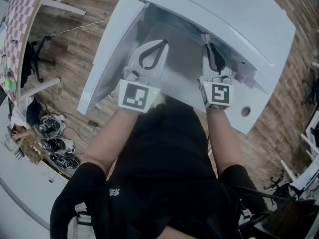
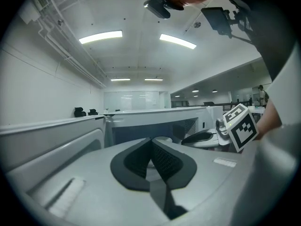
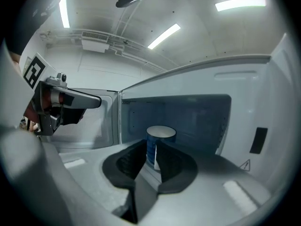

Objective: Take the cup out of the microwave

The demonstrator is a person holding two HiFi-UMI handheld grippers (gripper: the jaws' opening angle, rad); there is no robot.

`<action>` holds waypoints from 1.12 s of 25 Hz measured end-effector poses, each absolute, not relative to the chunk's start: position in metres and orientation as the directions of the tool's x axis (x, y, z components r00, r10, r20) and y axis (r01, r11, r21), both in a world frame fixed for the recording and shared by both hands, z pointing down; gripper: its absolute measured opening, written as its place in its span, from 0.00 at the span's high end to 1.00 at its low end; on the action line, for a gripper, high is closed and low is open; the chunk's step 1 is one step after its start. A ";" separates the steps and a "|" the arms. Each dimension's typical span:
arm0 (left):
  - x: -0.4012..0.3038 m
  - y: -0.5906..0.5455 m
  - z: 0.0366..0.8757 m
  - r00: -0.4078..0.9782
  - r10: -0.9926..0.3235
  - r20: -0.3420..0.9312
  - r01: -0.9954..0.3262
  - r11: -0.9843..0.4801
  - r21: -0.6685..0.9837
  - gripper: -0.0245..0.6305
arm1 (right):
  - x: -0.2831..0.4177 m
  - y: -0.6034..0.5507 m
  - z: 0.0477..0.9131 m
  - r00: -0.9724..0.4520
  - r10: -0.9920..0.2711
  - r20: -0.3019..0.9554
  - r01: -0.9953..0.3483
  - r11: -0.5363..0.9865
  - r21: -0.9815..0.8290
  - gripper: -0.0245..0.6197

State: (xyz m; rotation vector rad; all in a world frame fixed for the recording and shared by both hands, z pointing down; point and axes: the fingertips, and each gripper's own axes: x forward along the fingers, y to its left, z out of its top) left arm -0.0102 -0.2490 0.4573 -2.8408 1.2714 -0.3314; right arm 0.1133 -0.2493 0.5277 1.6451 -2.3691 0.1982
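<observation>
A blue cup [image 3: 159,147] with a white inside stands in the open microwave [image 3: 197,117]; from the left gripper view only its rim [image 2: 163,139] shows. The microwave's white top [image 1: 224,14] fills the head view, its door [image 1: 107,59] swung out to the left. My right gripper [image 3: 150,144] points into the cavity with a narrow gap between its jaws. The cup shows through that gap, further in and apart from the pads. My left gripper [image 2: 151,141] is beside it near the door, jaws together and holding nothing. From above, the left gripper [image 1: 160,44] and right gripper [image 1: 205,38] sit side by side.
The open door [image 3: 91,126] stands close on the left of both grippers. The control panel [image 3: 256,140] is to the right of the cavity. Below is wooden floor, with a checkered table [image 1: 20,24] and a heap of bags and cables [image 1: 55,138] at the left.
</observation>
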 end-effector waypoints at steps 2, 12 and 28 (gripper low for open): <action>-0.010 -0.252 0.460 0.647 -0.738 0.190 -0.737 -0.670 -0.094 0.96 | 0.111 -0.254 0.528 -0.336 -0.900 0.276 -0.933 0.359 0.033 0.85; -0.005 -0.259 0.472 0.647 -0.735 0.206 -0.735 -0.672 -0.088 0.96 | 0.120 -0.267 0.537 -0.301 -0.922 0.242 -0.948 0.318 0.033 0.64; -0.003 -0.271 0.480 0.656 -0.723 0.218 -0.729 -0.682 -0.067 0.96 | 0.118 -0.295 0.556 -0.269 -0.929 0.255 -0.961 0.277 -0.006 0.49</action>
